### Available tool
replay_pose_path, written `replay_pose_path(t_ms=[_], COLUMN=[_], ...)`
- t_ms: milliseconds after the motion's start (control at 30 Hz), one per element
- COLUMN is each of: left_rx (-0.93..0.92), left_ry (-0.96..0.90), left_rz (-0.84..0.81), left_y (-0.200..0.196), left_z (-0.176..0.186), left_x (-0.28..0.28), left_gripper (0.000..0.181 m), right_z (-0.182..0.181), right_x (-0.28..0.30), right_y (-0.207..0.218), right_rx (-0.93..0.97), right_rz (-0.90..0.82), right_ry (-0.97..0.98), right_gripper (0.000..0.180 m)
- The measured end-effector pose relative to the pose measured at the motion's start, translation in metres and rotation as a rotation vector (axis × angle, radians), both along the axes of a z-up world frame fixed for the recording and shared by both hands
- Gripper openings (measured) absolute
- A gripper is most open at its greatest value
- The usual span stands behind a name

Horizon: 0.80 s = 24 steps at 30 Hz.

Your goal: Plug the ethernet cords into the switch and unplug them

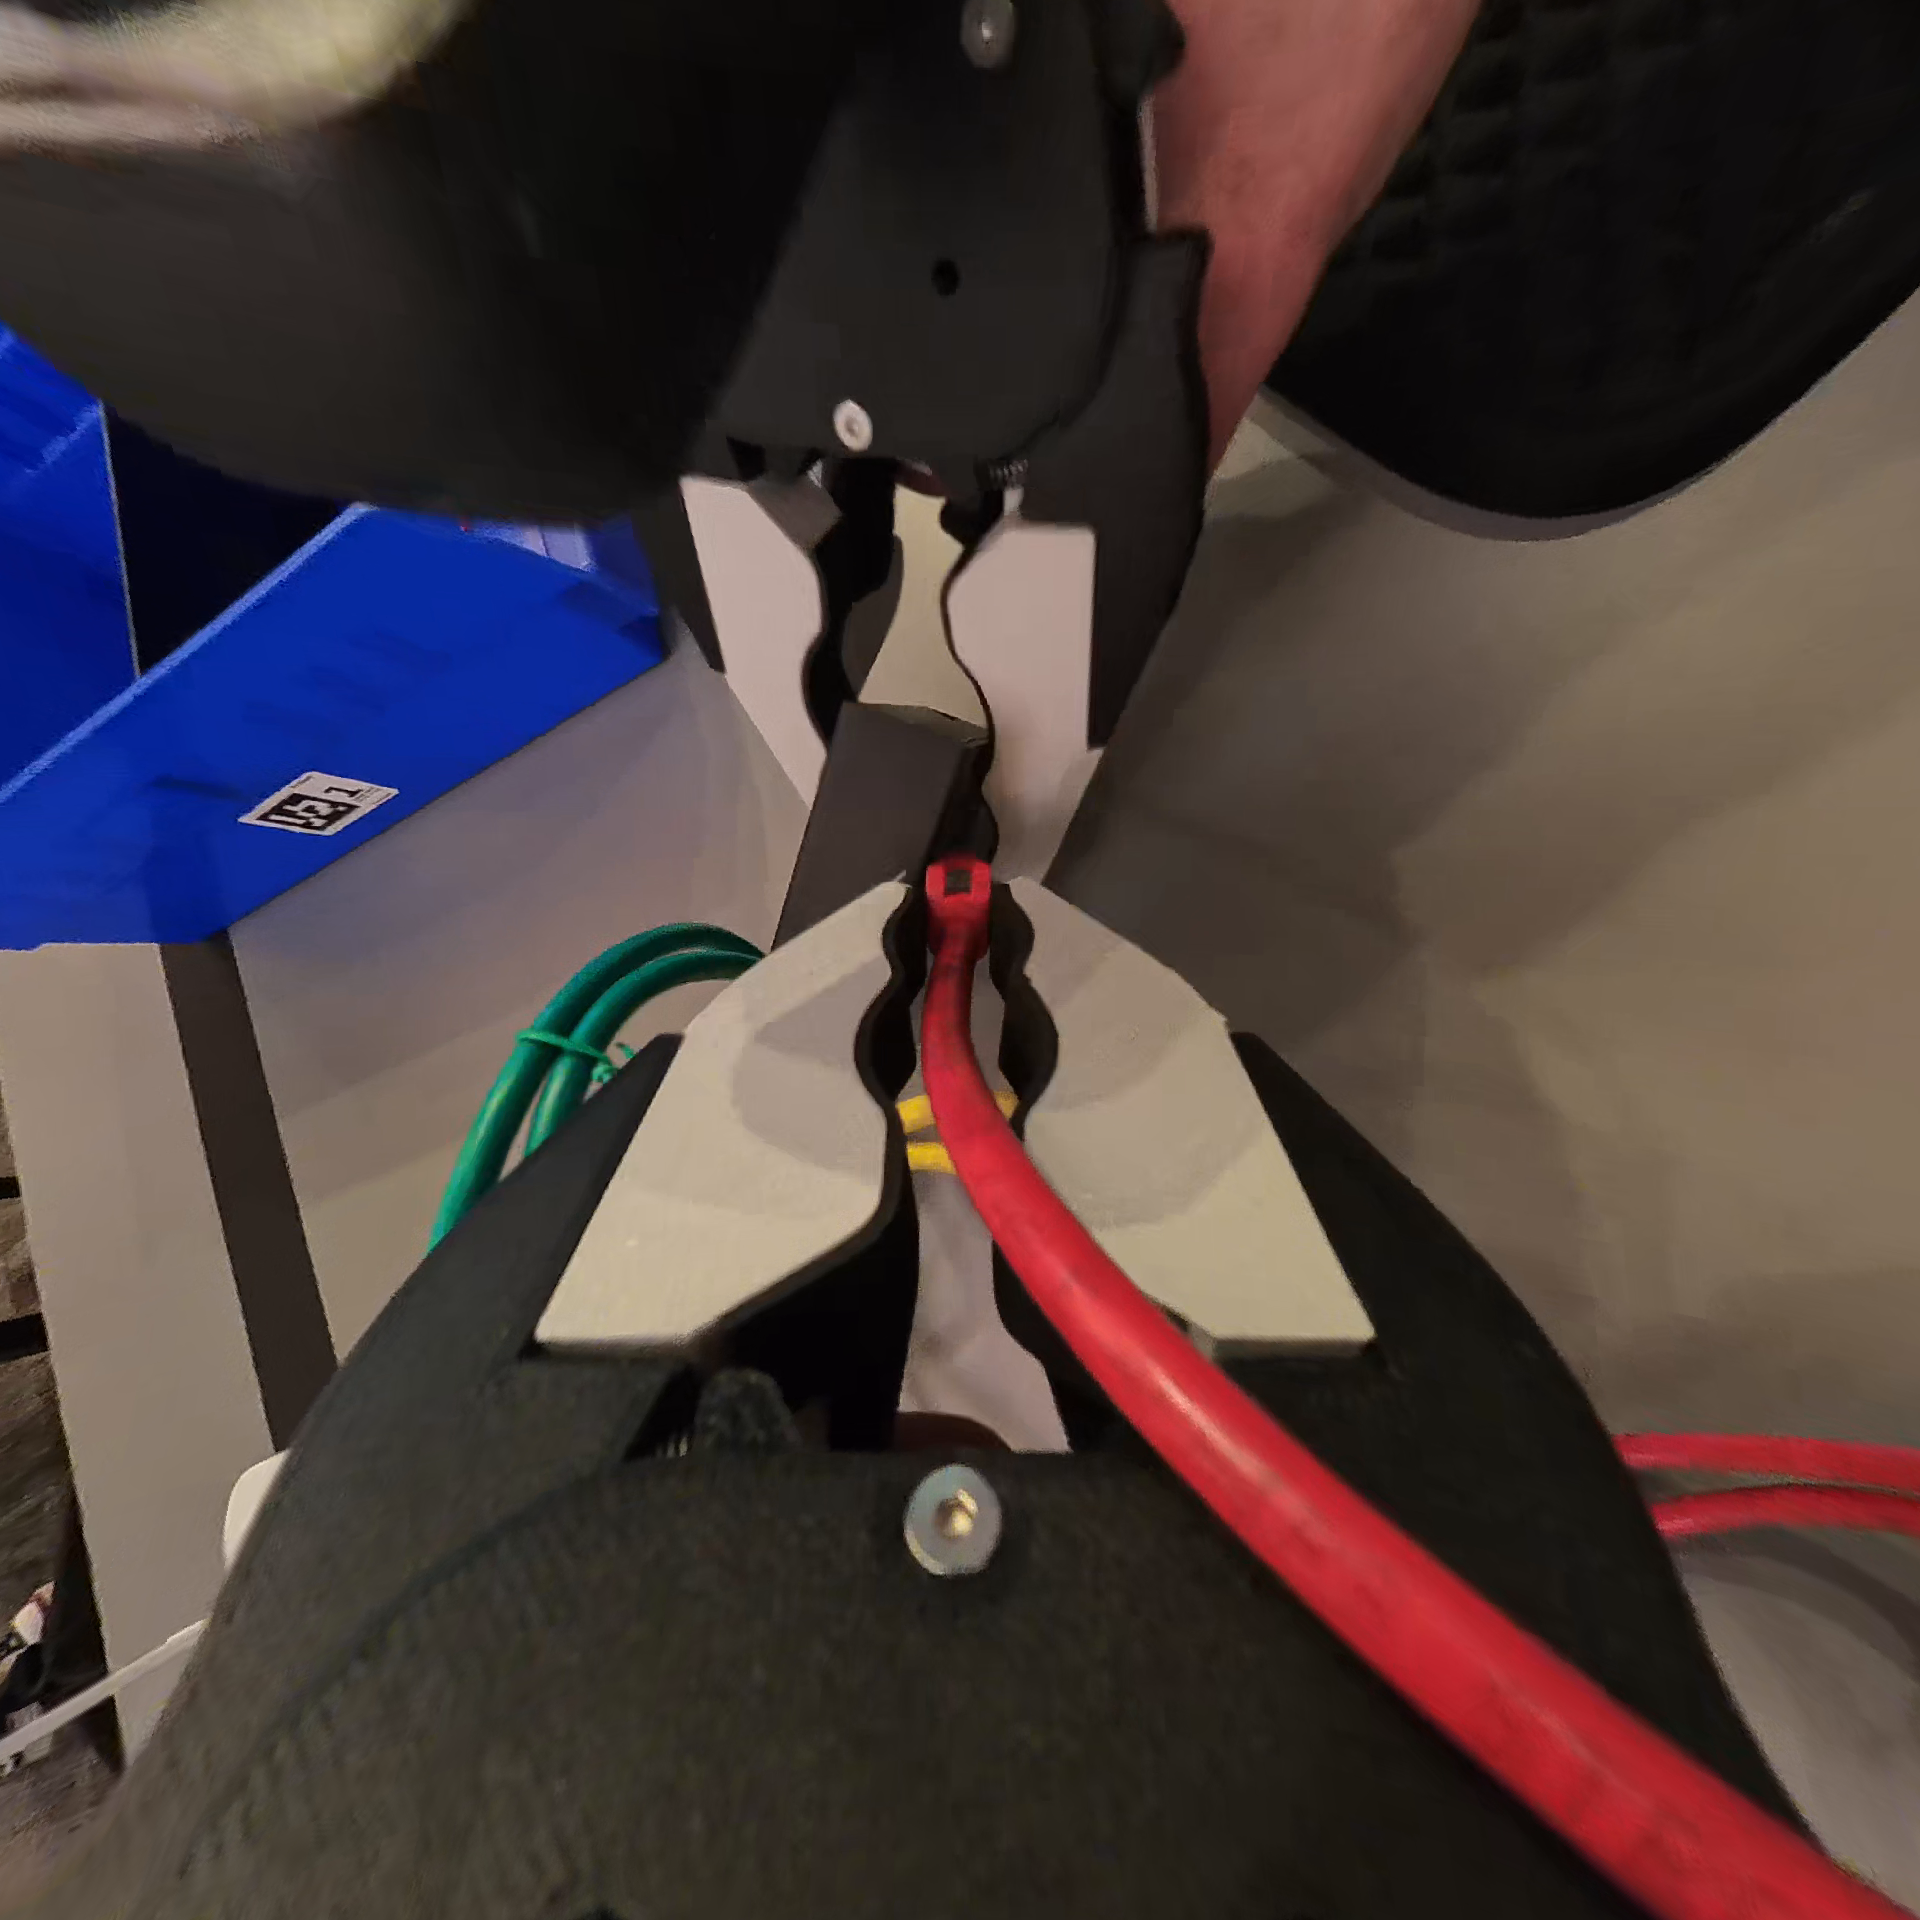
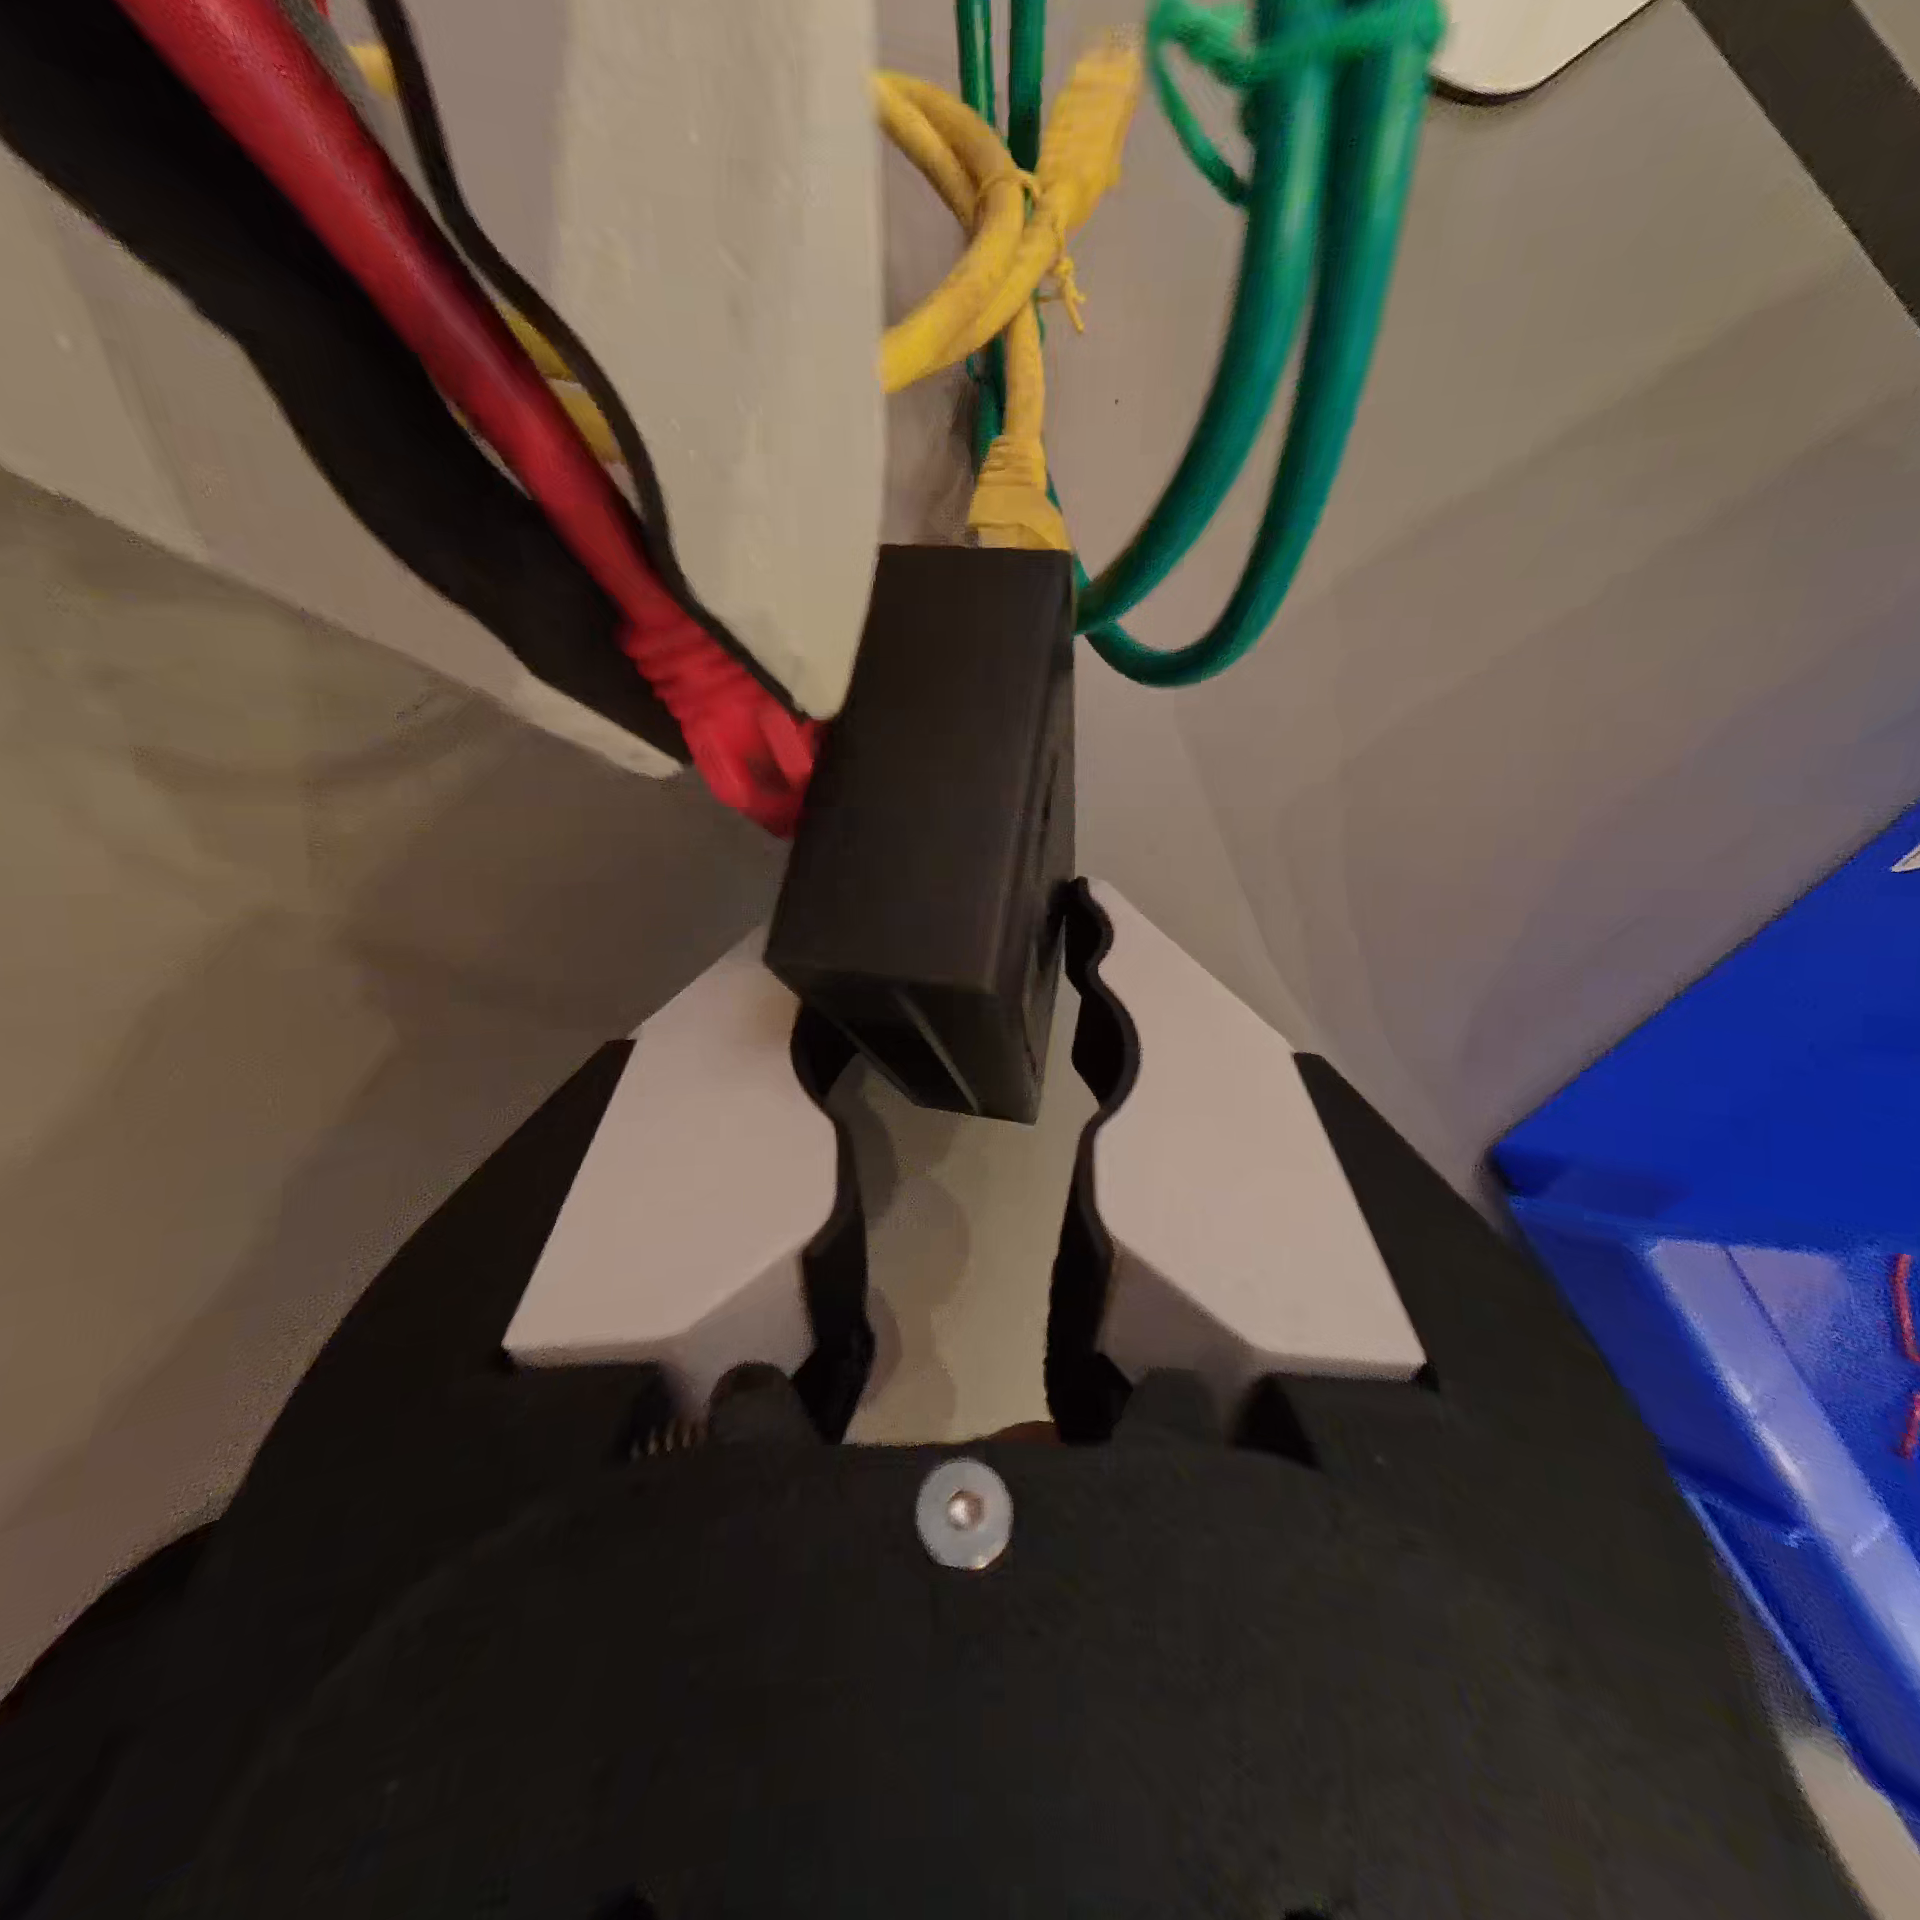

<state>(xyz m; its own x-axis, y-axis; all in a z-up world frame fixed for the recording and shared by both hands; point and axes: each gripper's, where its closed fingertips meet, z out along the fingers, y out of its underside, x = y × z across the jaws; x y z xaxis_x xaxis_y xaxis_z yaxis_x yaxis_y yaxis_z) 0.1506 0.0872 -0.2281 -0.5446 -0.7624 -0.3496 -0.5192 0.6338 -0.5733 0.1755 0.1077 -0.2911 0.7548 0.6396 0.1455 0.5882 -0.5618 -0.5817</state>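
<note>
We see the black switch [image 2: 935, 831] held off the pale table [image 2: 312, 935], and we place everything else by it. The right gripper [image 2: 935, 997] clamps the switch's near end between its two fingers, narrowed onto the box. At the switch's far end a yellow cord [image 2: 1023, 416] is plugged in, its plug seated in the casing. A green cord [image 2: 1278, 364] hangs in loops just past the switch on the blue bin's side, tied with a matching twist tie. The blue bin [image 2: 1714, 1247] stands well apart from the switch, on the right of that view.

In the left wrist view the left gripper [image 1: 961, 920] is narrowed on the red cord [image 1: 1039, 1195] just behind its red plug [image 1: 956, 894], which meets the side of the switch [image 1: 883, 800] (we cannot tell how deep it sits in the port). From the right wrist view the same red plug [image 2: 748, 748] touches the switch's left flank. The red cord trails back from the switch across the left gripper's body. Beyond the switch, the right gripper [image 1: 914, 686] faces us, a person's arm behind it.
</note>
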Motion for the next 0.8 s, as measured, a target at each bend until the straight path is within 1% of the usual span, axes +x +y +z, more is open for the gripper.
replay_pose_path(t_ms=[67, 133, 233, 367, 500, 567, 633, 700, 800], left_rx=[0.002, 0.005, -0.013, -0.017, -0.031, -0.030, -0.056, -0.098, -0.179], left_ry=[0.002, 0.004, -0.005, -0.021, -0.036, -0.052, -0.094, -0.156, -0.293], left_rz=[0.007, 0.025, 0.033, 0.052, 0.061, 0.075, 0.105, 0.127, 0.156], left_y=[0.001, 0.004, 0.005, 0.008, 0.011, 0.014, 0.022, 0.029, 0.037], left_z=[-0.001, -0.002, -0.002, 0.000, 0.004, 0.012, 0.028, 0.048, 0.086], left_x=[0.002, 0.003, 0.005, 0.009, 0.009, 0.005, -0.001, -0.007, -0.017], left_gripper=[0.012, 0.012, 0.012, 0.012, 0.012, 0.012, 0.012, 0.012, 0.012], right_z=[-0.001, -0.003, 0.004, 0.005, 0.005, 0.011, 0.016, 0.030, 0.050], right_x=[0.001, 0.002, -0.001, 0.003, 0.009, 0.007, 0.009, 0.003, 0.001], right_y=[0.000, -0.001, 0.003, 0.008, 0.008, 0.010, 0.009, 0.009, 0.006], right_rx=[-0.019, -0.077, -0.122, -0.167, -0.256, -0.259, -0.233, -0.171, -0.091], right_rz=[-0.001, -0.014, -0.007, 0.009, 0.021, 0.051, 0.107, 0.155, 0.222], right_ry=[-0.059, -0.087, -0.080, -0.132, -0.159, -0.085, -0.052, 0.078, 0.198], right_gripper=[0.038, 0.048, 0.046, 0.032, 0.027, 0.027, 0.028, 0.027, 0.027])
